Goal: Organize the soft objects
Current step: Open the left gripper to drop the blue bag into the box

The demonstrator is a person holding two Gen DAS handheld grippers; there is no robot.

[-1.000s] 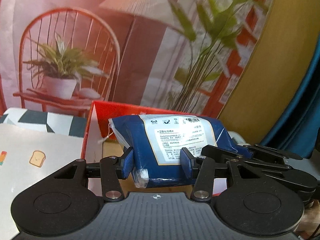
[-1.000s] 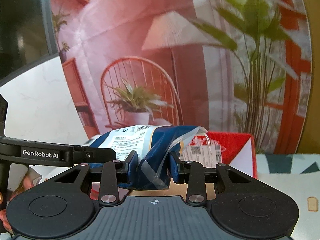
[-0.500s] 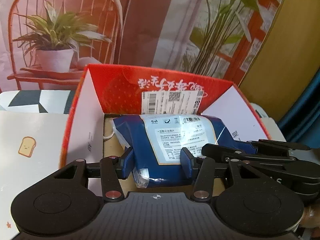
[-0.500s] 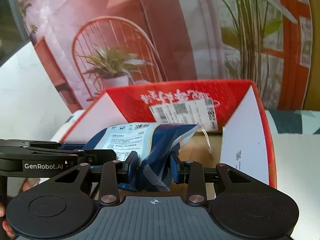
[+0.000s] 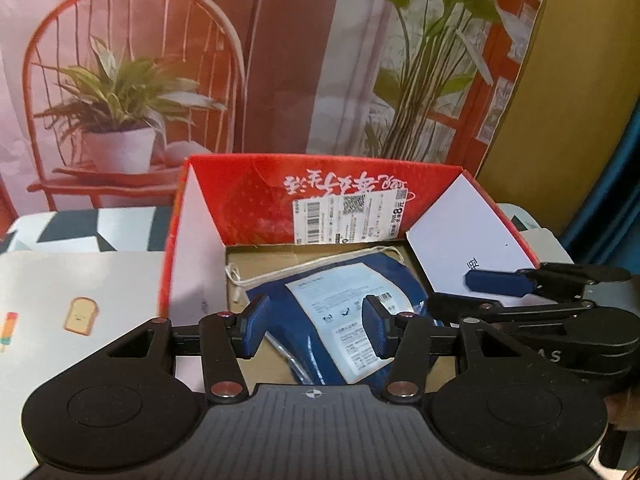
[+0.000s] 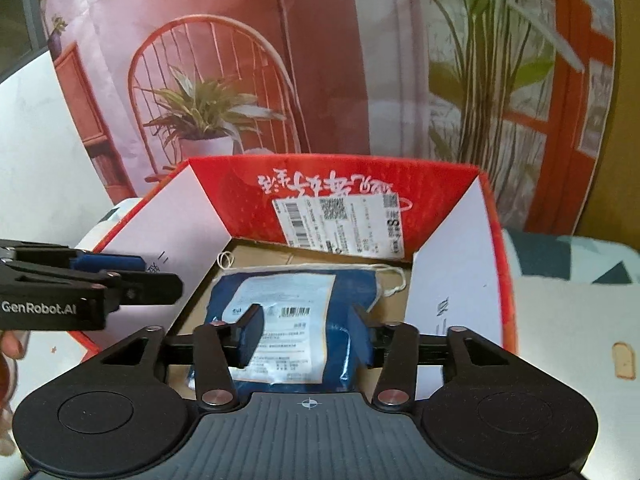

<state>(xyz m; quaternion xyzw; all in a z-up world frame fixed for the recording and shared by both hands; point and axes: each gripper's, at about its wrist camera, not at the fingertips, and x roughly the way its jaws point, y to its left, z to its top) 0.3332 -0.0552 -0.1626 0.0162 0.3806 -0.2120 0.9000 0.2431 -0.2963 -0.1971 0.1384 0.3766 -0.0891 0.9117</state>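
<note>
1. My left gripper (image 5: 316,330) has its jaws spread wide, with clear space between each blue pad and the package below; it grips nothing.
2. My right gripper (image 6: 306,334) is likewise parted, its pads (image 6: 251,334) standing either side of the package without pressing on it, as far as I can judge from this low angle.
3. In the left wrist view I see the right gripper's side profile coming in from the right, its blue fingertip over the box's white right flap; in the right wrist view the left gripper enters from the left, with "GenRobot.AI" printed on its body.
4. The blue soft package (image 5: 340,320) lies flat on the brown cardboard floor of the red box (image 5: 248,204), label side up, with a white barcode sticker on its face.
5. A white drawstring (image 6: 394,280) trails from the package's far end across the box floor.
6. The box's flaps stand open: the far flap is red inside and carries a shipping label (image 6: 336,220), and the side flaps are white.
7. The box sits on a pale tablecloth (image 5: 80,280) printed with a toast cartoon (image 5: 81,316).
8. Behind the box hangs a backdrop (image 6: 280,60) picturing an orange chair and potted plants.
</note>
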